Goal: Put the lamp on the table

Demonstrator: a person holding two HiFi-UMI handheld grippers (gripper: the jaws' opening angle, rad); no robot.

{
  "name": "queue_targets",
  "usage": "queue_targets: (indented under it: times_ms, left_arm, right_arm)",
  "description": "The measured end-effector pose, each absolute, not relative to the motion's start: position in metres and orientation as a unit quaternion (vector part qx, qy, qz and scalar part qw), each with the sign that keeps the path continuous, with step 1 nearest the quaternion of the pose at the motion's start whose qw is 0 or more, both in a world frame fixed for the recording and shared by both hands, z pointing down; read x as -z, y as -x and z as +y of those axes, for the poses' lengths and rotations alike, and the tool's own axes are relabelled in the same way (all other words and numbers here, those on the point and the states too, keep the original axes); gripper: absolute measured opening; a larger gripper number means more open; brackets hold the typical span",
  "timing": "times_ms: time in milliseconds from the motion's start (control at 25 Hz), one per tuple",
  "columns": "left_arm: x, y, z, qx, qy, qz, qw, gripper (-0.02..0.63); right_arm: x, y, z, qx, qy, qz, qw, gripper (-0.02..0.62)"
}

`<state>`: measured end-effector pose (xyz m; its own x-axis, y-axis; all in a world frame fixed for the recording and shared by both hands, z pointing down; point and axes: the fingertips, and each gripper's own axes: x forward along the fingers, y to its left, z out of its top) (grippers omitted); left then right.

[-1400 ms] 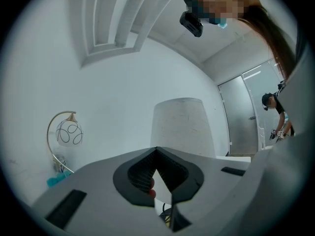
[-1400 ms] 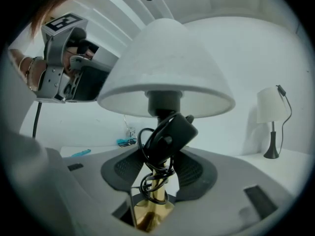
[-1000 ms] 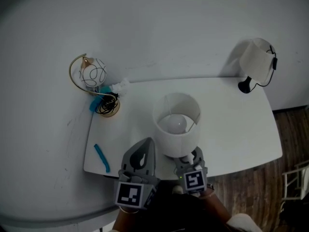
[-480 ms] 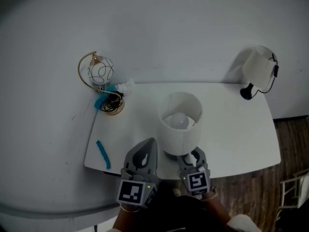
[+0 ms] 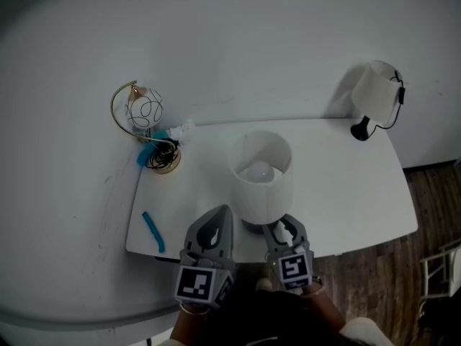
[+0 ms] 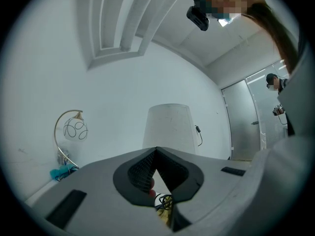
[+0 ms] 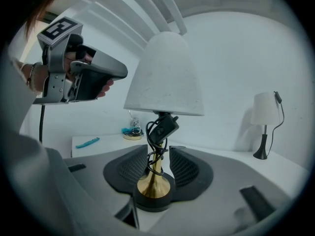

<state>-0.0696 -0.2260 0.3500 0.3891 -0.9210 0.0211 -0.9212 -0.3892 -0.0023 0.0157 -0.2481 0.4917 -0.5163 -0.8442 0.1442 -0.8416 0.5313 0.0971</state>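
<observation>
We log the lamp upright on the table, near its front edge | right gripper jaws just closing, stem between, pads not gripping | left gripper clenched shut alongside.

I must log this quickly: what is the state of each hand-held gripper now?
Left hand-held gripper: closed, empty.
Right hand-held gripper: open, jaws just closing around the brass lamp stem, not yet gripping it.

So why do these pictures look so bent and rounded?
Head view: wide lens bows the table edges, the small lamp throws a soft shadow on the wall. Both gripper views: round black border, strong fisheye; left one has a mosaic patch.
</observation>
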Motion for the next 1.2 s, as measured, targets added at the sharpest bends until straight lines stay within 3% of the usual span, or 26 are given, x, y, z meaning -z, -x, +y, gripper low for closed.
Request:
queue_targets:
  times_ms: [960,1040,1200]
  left_arm:
    - [-0.345,0.069,-0.156,-0.013,-0.852,-0.524,0.008,0.000]
    - [-0.345,0.071,-0.149,-0.012,-0.852,-0.524,0.010,0.000]
    - [-0.344,0.075,-0.136,-0.009,-0.851,-0.525,0.004,0.000]
  right_arm:
    - [-0.463,-0.022,-0.183,0.018,-0.532,-0.843,0.077,0.094]
    - [-0.459,-0.022,-0.177,0.024,-0.538,-0.839,0.078,0.057]
    - [-0.455,-0.024,-0.163,0.023,-0.542,-0.835,0.090,0.057]
